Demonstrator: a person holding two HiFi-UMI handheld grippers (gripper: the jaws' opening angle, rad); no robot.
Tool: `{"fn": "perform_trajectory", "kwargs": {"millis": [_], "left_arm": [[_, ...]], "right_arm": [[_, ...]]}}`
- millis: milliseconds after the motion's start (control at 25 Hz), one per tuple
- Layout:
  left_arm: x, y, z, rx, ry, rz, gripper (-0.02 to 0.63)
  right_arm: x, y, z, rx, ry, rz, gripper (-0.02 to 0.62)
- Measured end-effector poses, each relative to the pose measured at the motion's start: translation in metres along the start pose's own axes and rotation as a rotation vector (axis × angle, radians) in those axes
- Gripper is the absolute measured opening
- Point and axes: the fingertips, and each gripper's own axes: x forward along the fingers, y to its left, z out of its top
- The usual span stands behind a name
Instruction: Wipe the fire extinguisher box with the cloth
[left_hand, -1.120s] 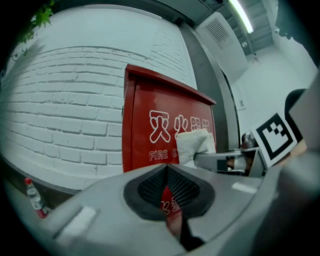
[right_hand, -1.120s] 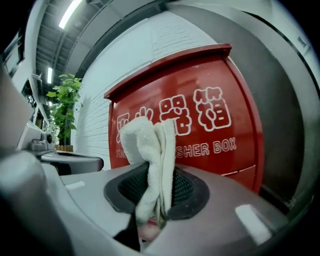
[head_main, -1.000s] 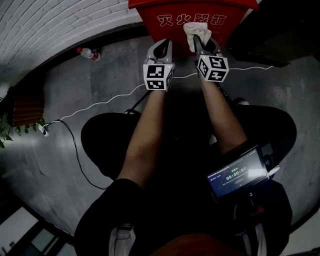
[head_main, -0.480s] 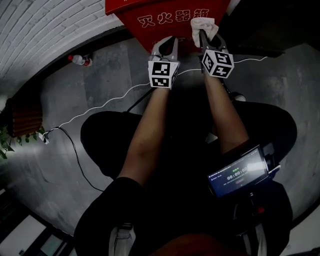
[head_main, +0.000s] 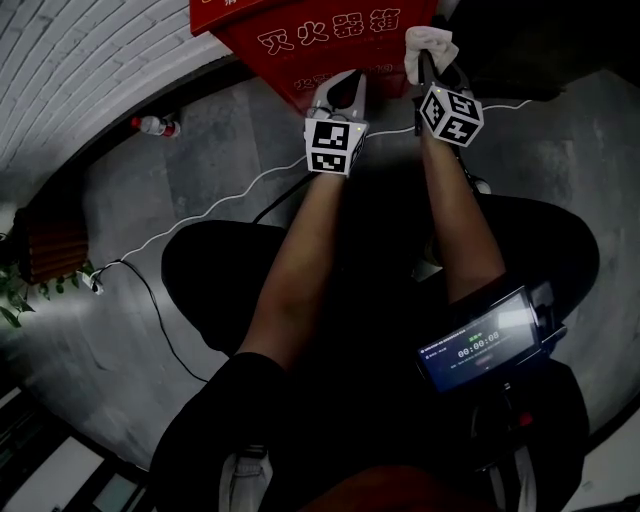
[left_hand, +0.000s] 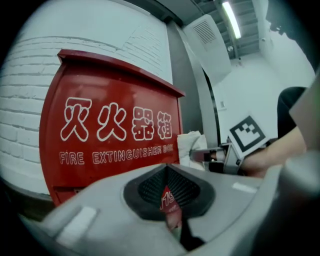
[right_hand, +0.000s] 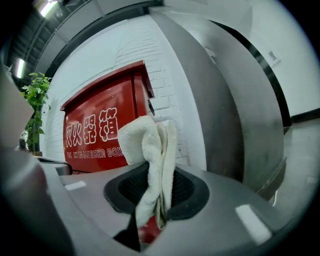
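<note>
**Current state.** The right claw (right_hand: 156, 197) is clamped on a cream folded terry cloth (right_hand: 147, 145). The cloth's free end stands up above the jaws. The left claw (left_hand: 172, 200) has its jaws drawn together with nothing between them. The red metal fire extinguisher box with white lettering (left_hand: 115, 125) stands directly ahead of the left claw. From the right claw it lies ahead and to the left. In the right gripper view the cloth sits over the box's right edge and the white brick wall (right_hand: 170, 85) beside it. Whether cloth and box are touching cannot be determined.

**Hazards.**
- Missed stroke: the cloth is lined up with the edge, not the lettered face. A straight push would probably wipe the wall or the side panel.
- Cloth slip: only the lower folds are gripped. Hard pressure or a fast drag across the panel could pull the cloth free.
- Collision: the empty left claw points at the front panel and could knock it.

**Containers.** The box front appears closed, so its contents cannot be seen.
</note>
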Motion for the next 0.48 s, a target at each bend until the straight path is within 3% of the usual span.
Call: {"fn": "perform_trajectory", "kwargs": {"millis": [280, 480], "left_arm": [[-0.017, 0.016, -0.006, -0.015, 0.010, 0.005, 0.003], [-0.039, 0.050, -0.029, -0.062, 0.055, 0.088, 0.003]], "right_arm": [[-0.018, 0.002, -0.003, 0.010, -0.036, -0.048, 0.097], [-0.017, 0.095, -0.013, -0.053, -0.052, 0.191, 0.095]]}}
